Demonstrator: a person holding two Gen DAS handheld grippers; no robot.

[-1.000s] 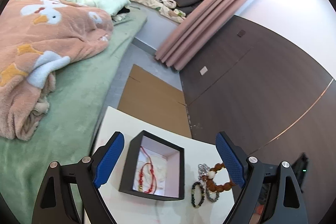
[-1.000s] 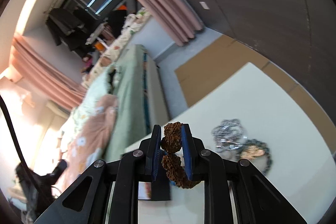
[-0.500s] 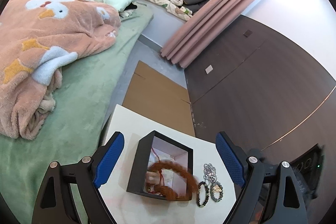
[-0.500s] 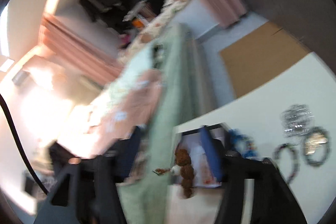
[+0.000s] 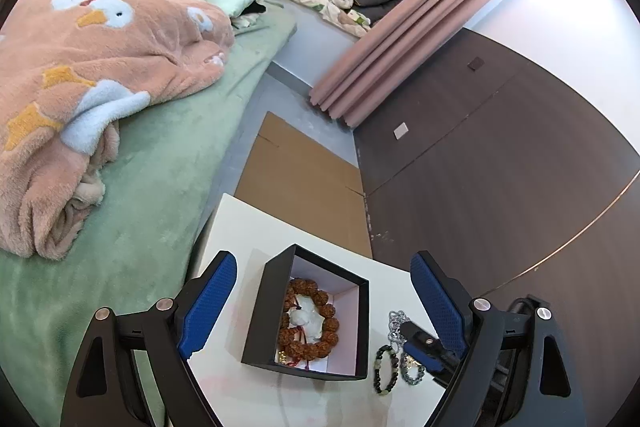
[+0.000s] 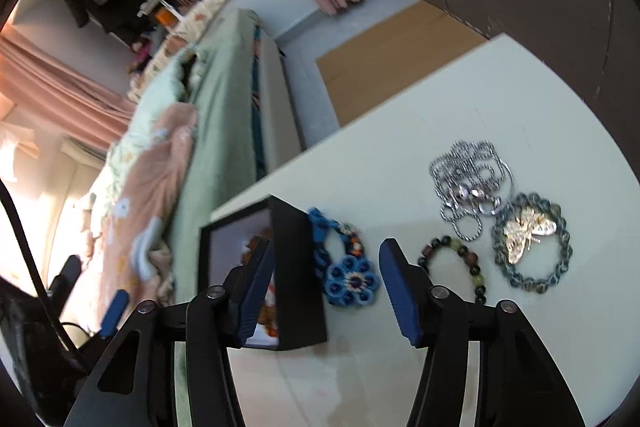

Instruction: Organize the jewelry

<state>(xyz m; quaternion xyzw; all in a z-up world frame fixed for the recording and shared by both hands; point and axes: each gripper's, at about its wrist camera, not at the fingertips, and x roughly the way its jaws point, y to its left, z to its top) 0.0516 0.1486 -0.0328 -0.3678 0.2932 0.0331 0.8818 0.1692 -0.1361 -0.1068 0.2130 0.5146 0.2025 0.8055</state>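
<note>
A black jewelry box (image 5: 312, 315) with a white lining sits on the white table (image 5: 248, 227). A brown beaded bracelet (image 5: 310, 323) lies inside it over a red string piece. My left gripper (image 5: 324, 299) is open and hovers above the box. My right gripper (image 6: 326, 287) is open and empty, straddling the box's right wall (image 6: 298, 275), just above a blue flower bracelet (image 6: 348, 271). On the table to the right lie a dark beaded bracelet (image 6: 454, 267), a silver chain (image 6: 470, 183) and a butterfly bracelet (image 6: 530, 239).
A bed with a green sheet (image 5: 132, 187) and a pink blanket (image 5: 80, 67) runs along the table's left side. Cardboard (image 5: 300, 183) lies on the floor beyond the table. A dark wall panel (image 5: 500, 167) stands to the right.
My right gripper carried the brown beaded bracelet over to the box, opened and let it go inside. It now hangs open over the box's right wall. The left gripper stayed open.
</note>
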